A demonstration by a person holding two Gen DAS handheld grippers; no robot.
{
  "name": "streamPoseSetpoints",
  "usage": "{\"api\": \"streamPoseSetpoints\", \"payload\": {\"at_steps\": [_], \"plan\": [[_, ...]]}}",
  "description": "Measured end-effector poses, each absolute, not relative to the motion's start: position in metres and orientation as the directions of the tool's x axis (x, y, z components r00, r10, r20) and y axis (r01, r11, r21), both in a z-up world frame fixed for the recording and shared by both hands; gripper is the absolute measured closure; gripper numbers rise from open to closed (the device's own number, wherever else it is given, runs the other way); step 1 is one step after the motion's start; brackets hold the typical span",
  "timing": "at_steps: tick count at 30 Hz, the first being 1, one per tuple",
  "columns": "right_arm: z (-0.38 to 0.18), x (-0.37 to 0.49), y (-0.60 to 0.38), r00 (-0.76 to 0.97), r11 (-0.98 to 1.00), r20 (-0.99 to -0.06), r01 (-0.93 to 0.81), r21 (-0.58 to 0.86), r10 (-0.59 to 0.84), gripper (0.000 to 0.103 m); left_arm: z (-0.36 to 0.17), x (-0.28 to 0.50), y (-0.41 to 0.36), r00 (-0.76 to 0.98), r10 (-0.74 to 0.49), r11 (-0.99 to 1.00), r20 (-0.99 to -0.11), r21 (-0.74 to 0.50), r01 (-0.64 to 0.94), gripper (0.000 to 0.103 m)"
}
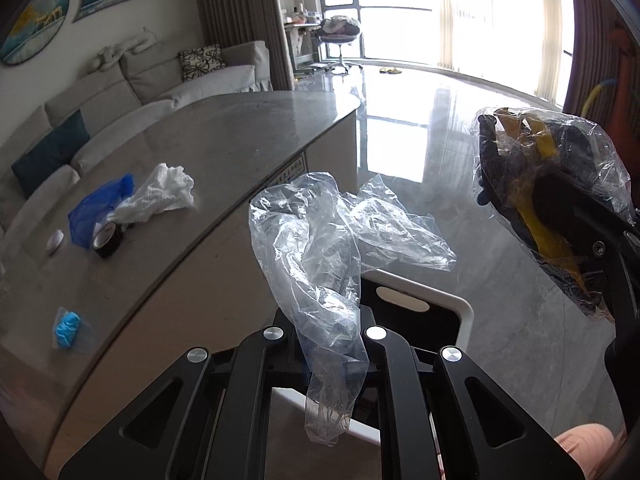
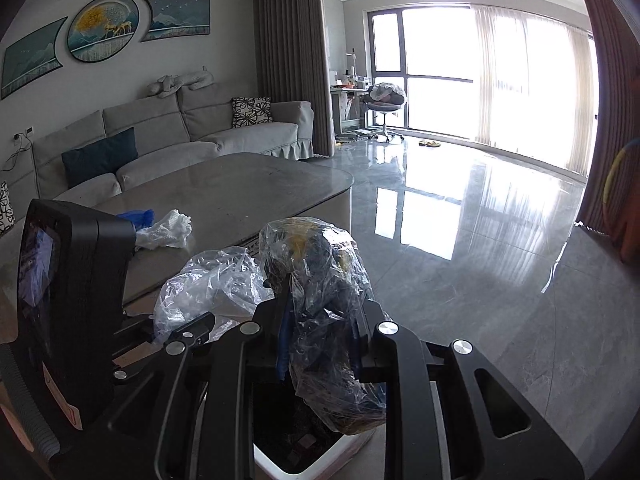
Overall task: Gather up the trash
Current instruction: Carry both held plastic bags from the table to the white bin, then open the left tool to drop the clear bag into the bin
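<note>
My left gripper (image 1: 326, 344) is shut on a crumpled clear plastic bag (image 1: 316, 240) and holds it above a white trash bin (image 1: 464, 308) beside the table. My right gripper (image 2: 320, 344) is shut on a clear plastic bag with dark and yellow contents (image 2: 320, 276); this bag also shows at the right of the left wrist view (image 1: 544, 184), over the bin (image 2: 280, 468). On the grey table (image 1: 224, 140) lie a white crumpled tissue (image 1: 160, 196), a blue plastic piece (image 1: 96, 208), a black tape roll (image 1: 108, 236), a small white disc (image 1: 55, 240) and a blue item in a clear wrapper (image 1: 68, 330).
A grey sofa (image 2: 180, 128) with cushions stands behind the table. Glossy tiled floor (image 2: 480, 260) stretches to the right towards large windows. An office chair (image 2: 384, 100) and a desk stand far back. Curtains (image 2: 288, 60) hang in the middle.
</note>
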State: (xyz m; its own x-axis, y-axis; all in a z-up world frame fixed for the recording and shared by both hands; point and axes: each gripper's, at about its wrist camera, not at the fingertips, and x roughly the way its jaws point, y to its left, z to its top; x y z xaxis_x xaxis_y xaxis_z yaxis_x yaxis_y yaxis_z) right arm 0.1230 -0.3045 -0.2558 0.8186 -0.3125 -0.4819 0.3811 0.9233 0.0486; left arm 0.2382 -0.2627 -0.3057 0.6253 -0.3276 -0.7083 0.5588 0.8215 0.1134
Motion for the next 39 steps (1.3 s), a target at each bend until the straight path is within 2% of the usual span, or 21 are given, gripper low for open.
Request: {"api": "streamPoseSetpoints", "payload": {"at_steps": [12, 20, 23, 27, 39], "plan": [[-0.292, 0.145, -0.321, 0.791, 0.910, -0.532, 0.406, 0.086, -0.303, 0.080, -0.349, 0.242, -0.288, 0.568, -0.275, 0.804, -0.776, 0.139, 0.579, 0.092], [-0.319, 0.176, -0.333, 0.764, 0.929, -0.604, 0.357, 0.101, -0.228, 0.079, -0.390, 0.251, -0.292, 0.528, -0.249, 0.794, -0.812, 0.141, 0.592, 0.092], [-0.339, 0.192, -0.334, 0.729, 0.936, -0.651, 0.343, 0.082, -0.210, 0.079, -0.409, 0.257, -0.293, 0.481, -0.238, 0.802, -0.844, 0.108, 0.587, 0.092], [-0.358, 0.199, -0.338, 0.689, 0.929, -0.694, 0.361, 0.077, -0.210, 0.079, -0.430, 0.260, -0.295, 0.431, -0.232, 0.800, -0.872, 0.081, 0.595, 0.092], [-0.376, 0.203, -0.349, 0.622, 0.916, -0.737, 0.401, 0.009, -0.265, 0.079, -0.453, 0.263, -0.309, 0.363, -0.238, 0.781, -0.901, 0.044, 0.623, 0.092]]}}
